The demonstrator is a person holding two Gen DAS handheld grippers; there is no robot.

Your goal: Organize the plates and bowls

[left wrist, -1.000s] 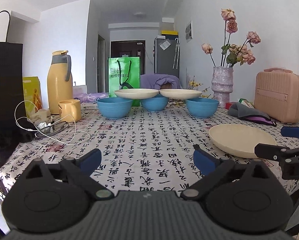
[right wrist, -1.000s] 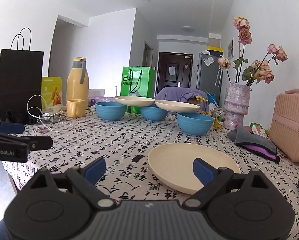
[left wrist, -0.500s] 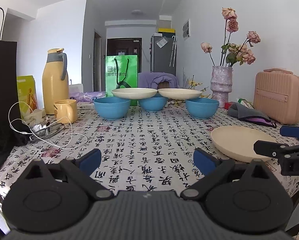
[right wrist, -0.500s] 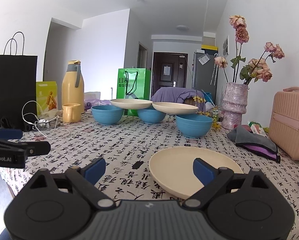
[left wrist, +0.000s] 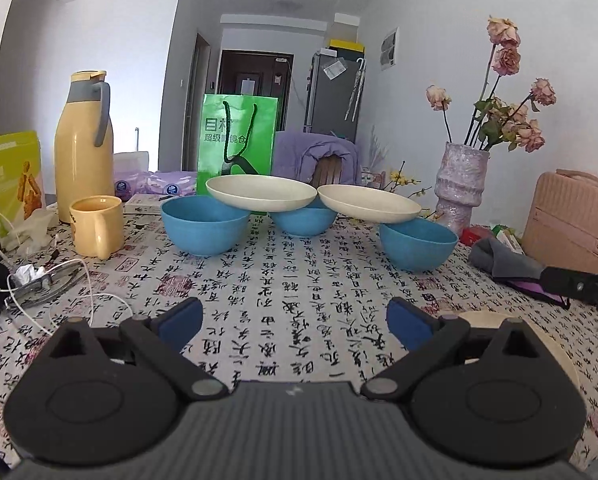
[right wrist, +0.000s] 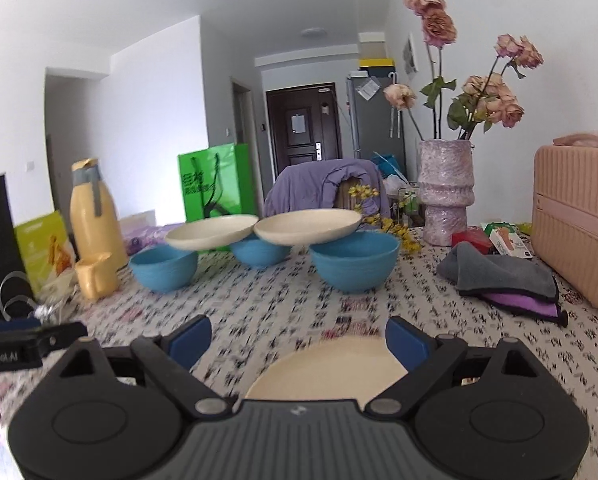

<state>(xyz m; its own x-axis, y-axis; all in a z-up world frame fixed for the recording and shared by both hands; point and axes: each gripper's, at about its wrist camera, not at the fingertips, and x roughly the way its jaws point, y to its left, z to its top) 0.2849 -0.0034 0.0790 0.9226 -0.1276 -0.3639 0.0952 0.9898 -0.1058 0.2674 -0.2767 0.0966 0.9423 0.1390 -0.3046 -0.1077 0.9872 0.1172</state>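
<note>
Three blue bowls stand in a row at the far side of the table: left (left wrist: 205, 224), middle (left wrist: 303, 221), right (left wrist: 418, 243). Two cream plates (left wrist: 261, 193) (left wrist: 369, 203) rest across their rims, bridging neighbouring bowls; they also show in the right wrist view (right wrist: 212, 233) (right wrist: 307, 226). A third cream plate (right wrist: 327, 370) lies flat on the cloth, right under my right gripper (right wrist: 299, 342), which is open and empty. My left gripper (left wrist: 295, 326) is open and empty over the cloth, left of that plate (left wrist: 555, 354).
A yellow thermos (left wrist: 84, 144), yellow mug (left wrist: 97, 226), green bag (left wrist: 237, 142) and cables (left wrist: 39, 280) stand at the left. A vase of roses (left wrist: 461, 184), pink case (left wrist: 575, 220) and grey-purple cloths (right wrist: 503, 276) stand at the right.
Both grippers have moved forward over the table toward the bowls. The near plate now sits under the right gripper. Both stay open.
</note>
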